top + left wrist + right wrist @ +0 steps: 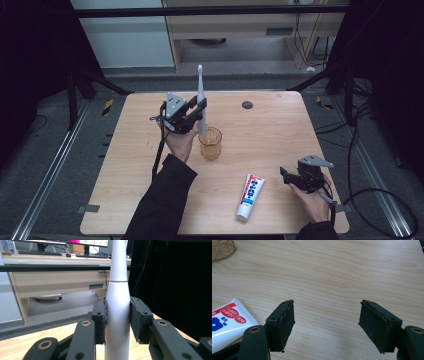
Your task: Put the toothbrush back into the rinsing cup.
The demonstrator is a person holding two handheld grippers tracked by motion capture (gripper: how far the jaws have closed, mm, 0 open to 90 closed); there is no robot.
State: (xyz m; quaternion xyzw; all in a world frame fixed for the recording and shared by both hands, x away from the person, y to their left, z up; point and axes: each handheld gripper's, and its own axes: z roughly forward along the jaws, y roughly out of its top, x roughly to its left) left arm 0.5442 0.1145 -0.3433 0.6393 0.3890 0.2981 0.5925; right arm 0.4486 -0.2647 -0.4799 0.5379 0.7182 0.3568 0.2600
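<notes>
A white electric toothbrush (pixel 201 97) stands upright with its lower end over or inside an amber glass cup (pixel 210 144) near the table's middle. My left gripper (pixel 200 107) is shut on its handle. In the left gripper view both pads (pixel 100 320) press the white handle (pixel 118 322) from either side. A white toothpaste tube (pixel 250 196) with red and blue print lies flat at the front of the table. To its right my right gripper (pixel 284 175) rests low with its jaws wide apart and nothing between them; the right gripper view shows the tube (pixel 227 322) at lower left.
The wooden table (pixel 260 125) has a small dark round spot (pixel 247 105) near its far edge. Black cables trail on the floor to the right. The cup's base (pixel 220 250) sits at the top left of the right gripper view.
</notes>
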